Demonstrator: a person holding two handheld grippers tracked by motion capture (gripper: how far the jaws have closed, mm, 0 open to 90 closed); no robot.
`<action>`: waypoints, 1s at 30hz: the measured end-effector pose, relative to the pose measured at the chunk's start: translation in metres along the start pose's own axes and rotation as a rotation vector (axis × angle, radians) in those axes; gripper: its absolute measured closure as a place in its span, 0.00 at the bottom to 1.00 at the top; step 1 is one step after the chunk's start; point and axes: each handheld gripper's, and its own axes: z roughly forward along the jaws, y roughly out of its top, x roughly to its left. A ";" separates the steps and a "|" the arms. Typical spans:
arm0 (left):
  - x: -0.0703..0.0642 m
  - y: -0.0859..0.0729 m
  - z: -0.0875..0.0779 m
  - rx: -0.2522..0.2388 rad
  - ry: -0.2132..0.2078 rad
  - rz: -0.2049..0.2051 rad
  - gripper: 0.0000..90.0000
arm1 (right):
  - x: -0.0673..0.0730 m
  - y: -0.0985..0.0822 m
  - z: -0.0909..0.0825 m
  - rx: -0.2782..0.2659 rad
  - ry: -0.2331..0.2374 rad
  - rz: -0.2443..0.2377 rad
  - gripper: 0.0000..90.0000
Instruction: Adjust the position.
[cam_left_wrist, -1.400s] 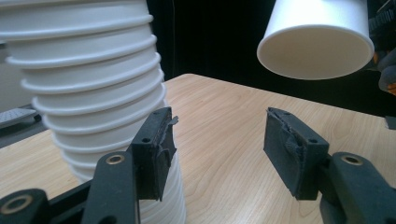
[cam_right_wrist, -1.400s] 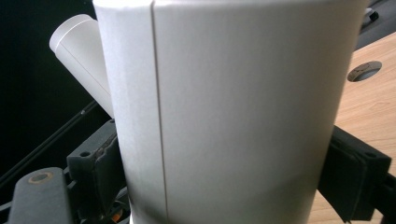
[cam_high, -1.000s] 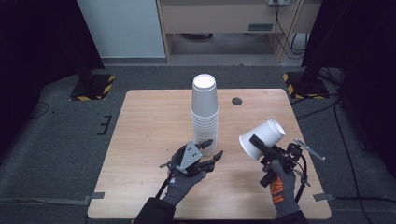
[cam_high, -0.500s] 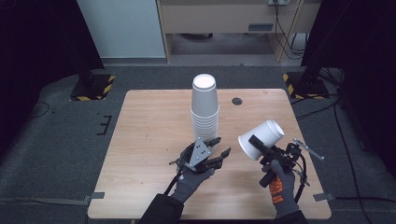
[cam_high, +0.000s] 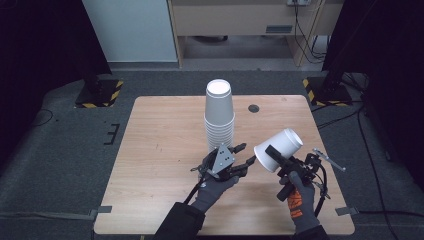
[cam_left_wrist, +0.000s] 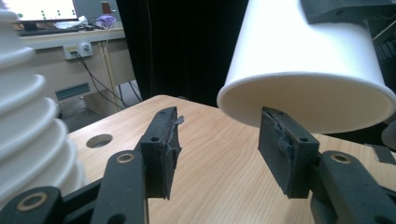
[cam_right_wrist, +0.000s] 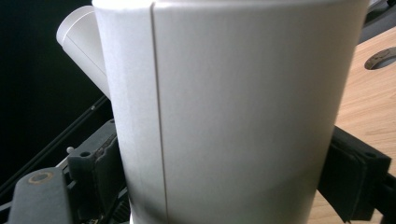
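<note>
Counter (cam_high: 165, 150): pale wood-grain laminate, flat, rounded corners, one small dark round hole (cam_high: 253, 108) near the far edge

Cup stack (cam_high: 219, 117): white paper cups nested upside down, upright at mid-counter; smooth tapered walls, rolled rims stepping outward like ribs in the left gripper view. The stack reads as largely intact, so most of the work looks ahead of you

Single cup (cam_high: 278, 148): one cup is already off the stack and off the counter, tilted, mouth toward your left hand. Matte white paper, a thin vertical seam (cam_right_wrist: 159, 116) down its wall, rolled lip

Your right claw (cam_high: 280, 162): clamped on that cup's wall, foam pads (cam_right_wrist: 100, 161) pressing either side

Your left claw (cam_high: 245, 159): about half open, nothing between the pads; its jaws have just been closing slightly. The worn black pads (cam_left_wrist: 280, 149) sit just below the single cup's rim, not gripping it. Taking or seating that cup looks like your next step, judging by the approach
</note>
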 end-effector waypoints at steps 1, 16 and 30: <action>-0.001 0.000 0.002 -0.003 -0.004 -0.002 0.53 | 0.000 0.000 0.000 0.002 -0.001 0.001 0.16; -0.005 0.001 0.025 -0.034 -0.014 -0.008 0.58 | -0.001 -0.003 0.003 0.028 0.006 0.005 0.16; -0.004 -0.004 0.025 -0.067 -0.003 0.017 0.75 | 0.000 -0.010 0.009 0.094 0.020 0.005 0.16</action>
